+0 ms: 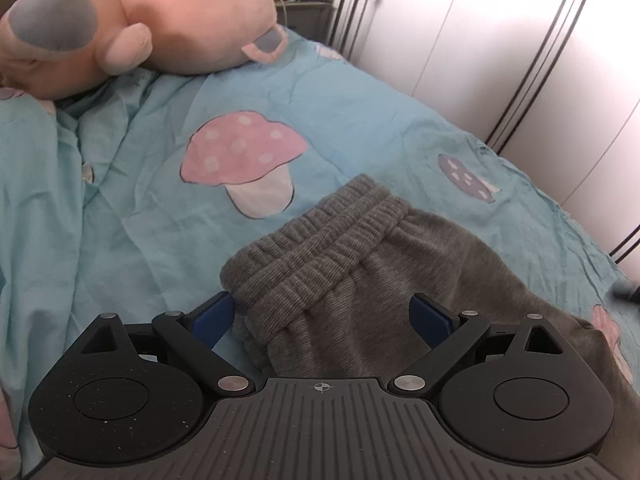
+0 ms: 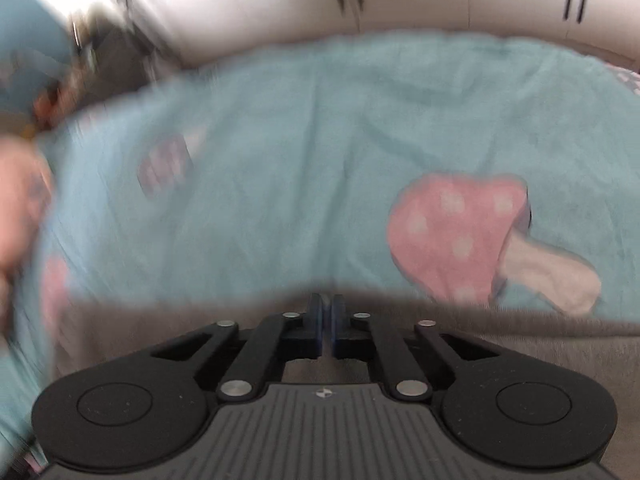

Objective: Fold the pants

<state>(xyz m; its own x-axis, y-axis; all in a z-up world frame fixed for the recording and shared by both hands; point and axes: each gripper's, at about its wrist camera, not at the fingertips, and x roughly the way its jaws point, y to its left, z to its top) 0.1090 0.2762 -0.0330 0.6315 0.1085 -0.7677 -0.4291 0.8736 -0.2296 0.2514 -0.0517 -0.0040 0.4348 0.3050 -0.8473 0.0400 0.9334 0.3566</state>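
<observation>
The grey pants [image 1: 360, 264] lie on the bed, over a blue sheet [image 1: 140, 208] printed with pink mushrooms, waistband [image 1: 316, 232] bunched toward the pillow end. The left gripper [image 1: 322, 316] hovers low over that waistband with its jaws spread wide, 1 blue pad [image 1: 214, 314] just off the waistband's corner and the other over the seat; nothing is pinched yet. The right gripper [image 2: 327, 314] has its jaws pressed together at the edge of the grey cloth; the picture is too smeared to say for sure that a fold of fabric sits between the pads, though it looks likely.

The step in hand seems to be taking hold of 2 points before a fold. To do it well, the left jaws should come down so that both layers of the elastic sit between the pads, then close firmly, since ribbed elastic slips. Both hands should lift together, keeping the cloth taut so the fold line stays straight.

The left wrist view alone shows the waistband, 2 pink plush toys [image 1: 132, 16] at the head of the bed and the white wardrobe doors [image 1: 500, 48]. The right wrist view alone shows the closed jaws and a different mushroom [image 2: 456, 236] beyond the cloth's far edge.
</observation>
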